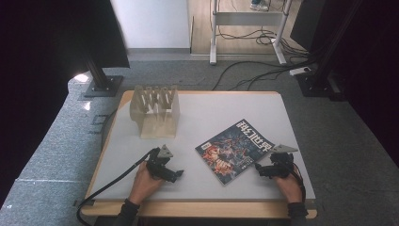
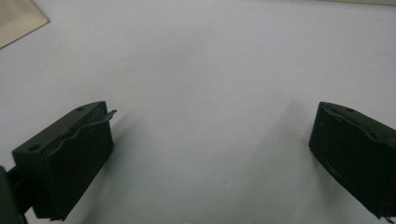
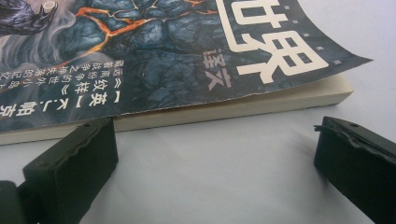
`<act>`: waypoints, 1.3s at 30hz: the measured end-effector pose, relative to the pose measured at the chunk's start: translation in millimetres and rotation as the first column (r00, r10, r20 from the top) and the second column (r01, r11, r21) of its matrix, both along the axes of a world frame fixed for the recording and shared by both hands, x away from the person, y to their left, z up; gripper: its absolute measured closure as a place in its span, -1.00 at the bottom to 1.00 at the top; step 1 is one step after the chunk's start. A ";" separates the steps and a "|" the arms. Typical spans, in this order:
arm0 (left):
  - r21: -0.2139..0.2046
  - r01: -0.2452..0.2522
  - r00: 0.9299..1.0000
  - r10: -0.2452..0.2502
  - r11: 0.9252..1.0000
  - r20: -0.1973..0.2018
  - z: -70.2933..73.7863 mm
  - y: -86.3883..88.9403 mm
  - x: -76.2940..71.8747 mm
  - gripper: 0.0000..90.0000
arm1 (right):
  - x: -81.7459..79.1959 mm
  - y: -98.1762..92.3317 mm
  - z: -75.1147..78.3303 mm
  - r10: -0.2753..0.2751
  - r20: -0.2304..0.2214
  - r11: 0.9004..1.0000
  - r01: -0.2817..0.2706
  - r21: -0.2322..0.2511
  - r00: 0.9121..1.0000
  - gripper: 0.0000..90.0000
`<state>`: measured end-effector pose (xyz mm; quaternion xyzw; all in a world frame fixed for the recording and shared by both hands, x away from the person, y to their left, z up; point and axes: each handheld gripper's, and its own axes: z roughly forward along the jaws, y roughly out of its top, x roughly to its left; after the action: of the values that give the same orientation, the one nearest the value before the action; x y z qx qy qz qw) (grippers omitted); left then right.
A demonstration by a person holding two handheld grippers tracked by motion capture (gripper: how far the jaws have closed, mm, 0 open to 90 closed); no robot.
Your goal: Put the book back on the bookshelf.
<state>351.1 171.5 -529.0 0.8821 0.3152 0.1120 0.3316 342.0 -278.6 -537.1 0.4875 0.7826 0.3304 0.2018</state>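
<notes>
A magazine (image 1: 235, 149) with a dark blue and orange cover lies flat on the white table (image 1: 211, 110), right of centre. My right gripper (image 1: 260, 168) is open just off its lower right edge, low over the table. In the right gripper view the magazine (image 3: 154, 60) shows its page edge just beyond the two spread jaws of the right gripper (image 3: 215, 163), with nothing between them. My left gripper (image 1: 177, 175) sits left of the magazine, near the front edge, pointing right. In the left gripper view the left gripper (image 2: 210, 154) stands open over bare table.
A pale wooden slotted rack (image 1: 155, 110) stands at the back left of the table; its corner (image 2: 18, 18) shows in the left gripper view. Cables and stand bases lie on the carpet beyond the table. A black cable trails from the left gripper off the front left.
</notes>
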 end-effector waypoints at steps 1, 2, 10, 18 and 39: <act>0.000 0.000 1.000 0.000 1.000 0.000 0.0 0.0 0.0 -1.00 | 0.0 0.0 0.0 0.000 0.000 1.000 0.000 0.000 1.000 -1.00; 0.000 -0.001 1.000 0.001 1.000 0.000 0.0 -0.1 0.0 -1.00 | 0.1 -0.1 0.0 0.001 0.001 1.000 -0.001 -0.001 1.000 -1.00; 0.019 0.023 1.000 -0.022 1.000 -0.022 2.9 -0.3 3.4 -1.00 | 0.3 -0.2 0.3 0.001 -0.002 1.000 -0.001 0.001 1.000 -1.00; -0.033 0.033 0.998 -0.035 0.999 -0.055 9.3 2.5 13.1 -1.00 | 0.2 0.6 5.4 0.002 -0.028 1.000 -0.002 0.001 1.000 -1.00; 0.038 0.153 0.988 -0.153 0.987 -0.010 55.1 -66.7 60.2 -1.00 | 11.3 7.8 36.1 0.063 0.041 0.998 -0.063 0.009 0.997 -1.00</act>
<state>411.3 104.8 -474.0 0.9104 0.2454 0.0894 0.3209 353.3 -270.8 -501.0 0.4567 0.7917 0.3503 0.2047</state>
